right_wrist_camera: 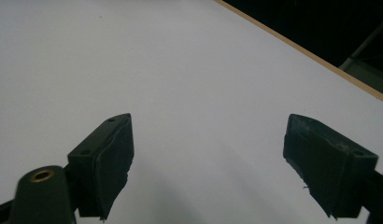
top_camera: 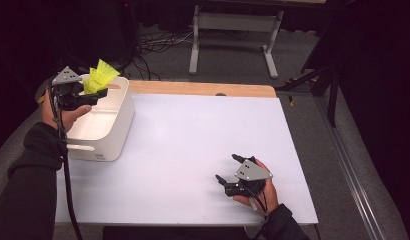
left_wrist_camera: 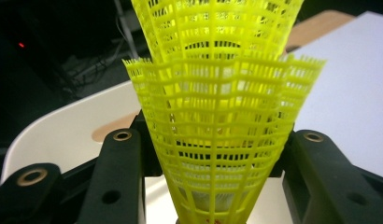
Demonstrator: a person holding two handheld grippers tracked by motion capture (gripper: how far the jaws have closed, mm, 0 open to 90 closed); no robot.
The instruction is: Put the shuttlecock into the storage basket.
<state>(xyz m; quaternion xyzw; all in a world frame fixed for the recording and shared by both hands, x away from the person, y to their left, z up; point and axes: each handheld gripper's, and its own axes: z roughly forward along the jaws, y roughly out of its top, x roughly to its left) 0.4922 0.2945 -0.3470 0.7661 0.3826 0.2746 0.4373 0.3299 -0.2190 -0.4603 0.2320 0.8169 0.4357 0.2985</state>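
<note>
Nearest the person, at about five o'clock on the white table [top_camera: 193,150], the right gripper [top_camera: 232,167] rests low over bare tabletop, its jaws spread wide with nothing between them, as the right gripper view confirms. It lies well apart from the work. Farther off, at about ten o'clock, the left gripper [top_camera: 85,96] has its jaws closed on the narrow lower part of the yellow shuttlecocks [left_wrist_camera: 217,121], which look to be two plastic ones nested one in the other. Their long axis runs straight out along the jaws, skirts flaring away from the hand toward one o'clock. The pair hangs over the far corner of the white bin [top_camera: 120,117], above its open top and not touching the rim as far as can be told. The left hand is plainly the nearer one, and the bin's hollow lies just below and toward the person, so a release into the bin likely needs only a small shift inward before the jaws part.
</note>
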